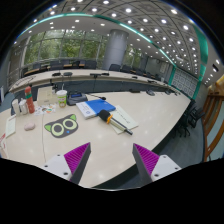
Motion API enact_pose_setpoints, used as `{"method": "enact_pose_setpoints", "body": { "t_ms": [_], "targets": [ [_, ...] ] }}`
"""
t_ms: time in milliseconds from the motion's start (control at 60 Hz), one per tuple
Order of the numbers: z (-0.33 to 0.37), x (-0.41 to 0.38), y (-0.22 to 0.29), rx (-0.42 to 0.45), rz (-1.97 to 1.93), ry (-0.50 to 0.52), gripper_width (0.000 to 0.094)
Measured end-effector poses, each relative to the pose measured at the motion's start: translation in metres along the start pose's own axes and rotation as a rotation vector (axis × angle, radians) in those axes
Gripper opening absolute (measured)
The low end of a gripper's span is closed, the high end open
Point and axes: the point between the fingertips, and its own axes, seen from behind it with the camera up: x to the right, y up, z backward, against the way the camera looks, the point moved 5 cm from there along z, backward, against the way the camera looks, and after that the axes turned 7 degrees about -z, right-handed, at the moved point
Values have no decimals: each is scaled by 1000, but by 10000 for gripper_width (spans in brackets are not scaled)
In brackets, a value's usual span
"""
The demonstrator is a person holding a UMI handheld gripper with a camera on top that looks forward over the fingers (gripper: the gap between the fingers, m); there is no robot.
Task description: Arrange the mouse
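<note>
Beige office table [150, 115] with the gripper [110, 160] spread and empty; the small dark mouse-like object [103, 116] lies well beyond, risking a collision with the blue book [100, 106] beside it.

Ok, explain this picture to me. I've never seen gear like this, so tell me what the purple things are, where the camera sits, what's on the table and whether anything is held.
The camera rides on a hand-held gripper, a two-finger tool a person carries; no robot arm is involved. It looks forward along the fingers. The two purple shapes are the pads on the fingers' inner faces. The fingers stand apart and nothing is between them, so nothing is held. Beyond them lies a pale table in a large office. On it, well ahead: a blue book, a black and green mat with white ovals, some bottles and a cup. I cannot make out a mouse for certain.
</note>
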Motion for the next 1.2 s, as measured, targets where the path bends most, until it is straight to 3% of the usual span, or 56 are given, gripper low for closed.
{"method": "enact_pose_setpoints", "body": {
  "t_ms": [317, 483, 600, 750, 950, 1200],
  "targets": [
    [-42, -71, -55, -79, 67, 60, 854],
    [-58, -183, -97, -112, 128, 251, 856],
    [-74, -280, -112, -90, 171, 407, 857],
    [-108, -385, -116, -69, 221, 520, 857],
    [-157, -473, -104, -49, 273, 553, 854],
    [-195, -522, -82, -37, 280, 562, 849]
  ]
}}
